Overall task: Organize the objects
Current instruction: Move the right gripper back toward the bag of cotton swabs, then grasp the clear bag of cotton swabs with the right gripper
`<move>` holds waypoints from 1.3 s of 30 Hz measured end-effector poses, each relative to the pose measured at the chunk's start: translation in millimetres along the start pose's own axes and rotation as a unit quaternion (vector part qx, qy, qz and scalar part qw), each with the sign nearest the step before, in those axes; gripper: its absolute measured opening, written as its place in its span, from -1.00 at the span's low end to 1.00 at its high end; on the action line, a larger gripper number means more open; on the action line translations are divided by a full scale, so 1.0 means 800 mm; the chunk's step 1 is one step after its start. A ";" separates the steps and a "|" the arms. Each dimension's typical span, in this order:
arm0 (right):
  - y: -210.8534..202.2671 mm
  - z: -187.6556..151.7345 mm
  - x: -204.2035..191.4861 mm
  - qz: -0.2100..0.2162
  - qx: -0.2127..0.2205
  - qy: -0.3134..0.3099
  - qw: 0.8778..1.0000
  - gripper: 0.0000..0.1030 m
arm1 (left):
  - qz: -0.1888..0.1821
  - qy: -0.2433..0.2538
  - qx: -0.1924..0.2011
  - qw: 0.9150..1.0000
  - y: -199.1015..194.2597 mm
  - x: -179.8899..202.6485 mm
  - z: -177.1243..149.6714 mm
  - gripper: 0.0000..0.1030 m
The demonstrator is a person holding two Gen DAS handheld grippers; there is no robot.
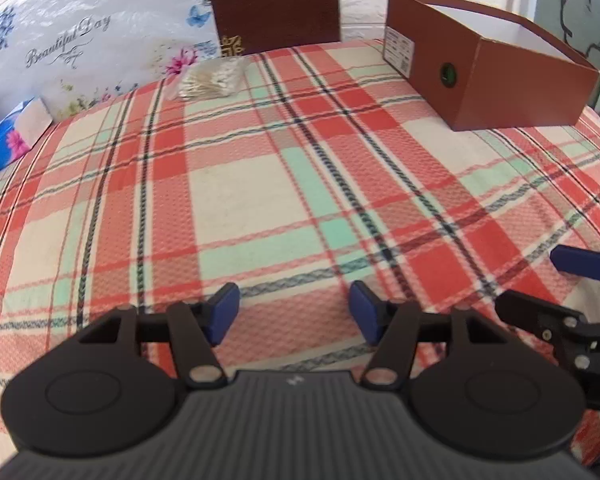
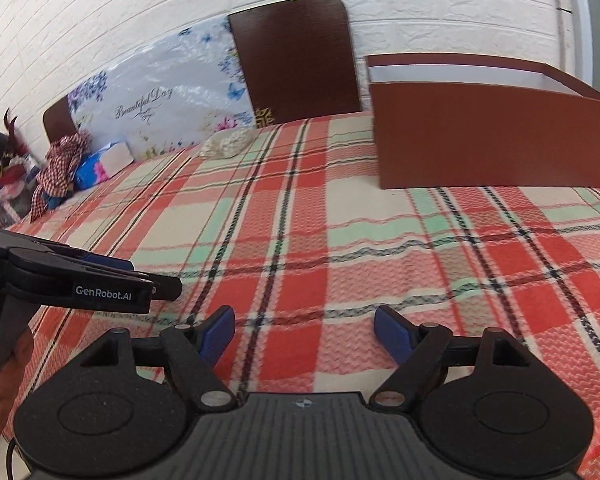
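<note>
A red, cream and mint plaid woven cloth (image 2: 300,232) covers the surface. The right gripper (image 2: 304,334), black with blue pads, sits at the near edge with its jaws apart and nothing between them, only cloth below. At far right stands an open brown cardboard box with a white inside (image 2: 492,132). A dark brown rounded panel (image 2: 296,56) leans against the white brick wall (image 2: 120,12) at the back, beside a floral plastic-wrapped board reading "Beautiful Day" (image 2: 156,108). A clear bag of cotton swabs (image 2: 230,142) lies at the far edge of the cloth. At near left, the left gripper (image 2: 140,276) enters, held by a hand (image 2: 4,384).
</note>
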State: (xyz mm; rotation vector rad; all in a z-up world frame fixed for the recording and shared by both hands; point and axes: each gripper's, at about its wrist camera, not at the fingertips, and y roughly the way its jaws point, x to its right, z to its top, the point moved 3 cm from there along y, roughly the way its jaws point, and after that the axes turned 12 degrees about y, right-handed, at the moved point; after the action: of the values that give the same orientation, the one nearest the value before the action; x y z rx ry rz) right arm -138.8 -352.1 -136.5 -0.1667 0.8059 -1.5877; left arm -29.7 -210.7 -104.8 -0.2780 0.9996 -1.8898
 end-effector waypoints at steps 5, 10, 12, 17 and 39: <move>0.006 -0.007 -0.022 0.004 -0.007 -0.021 1.000 0.53 | 0.012 -0.012 0.006 1.000 -0.001 -0.022 -0.013 0.36; 0.011 -0.011 -0.037 0.005 -0.013 -0.036 0.999 0.53 | 0.018 -0.026 0.012 0.999 -0.001 -0.041 -0.022 0.45; 0.013 -0.012 -0.040 0.005 -0.014 -0.039 0.999 0.54 | 0.021 -0.027 0.015 0.999 -0.001 -0.045 -0.025 0.48; 0.015 -0.017 -0.047 0.003 -0.016 -0.047 0.999 0.57 | 0.025 -0.024 0.024 0.999 0.003 -0.051 -0.029 0.59; 0.049 -0.005 -0.073 0.016 -0.026 -0.078 0.996 0.57 | 0.069 -0.038 0.042 0.996 0.024 -0.115 -0.035 0.81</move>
State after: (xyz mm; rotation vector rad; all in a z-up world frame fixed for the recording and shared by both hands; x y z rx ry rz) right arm -96.8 -295.9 -142.3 -0.3113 0.7249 -1.5038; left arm 15.3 -124.7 -117.8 -0.2249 0.8636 -1.7773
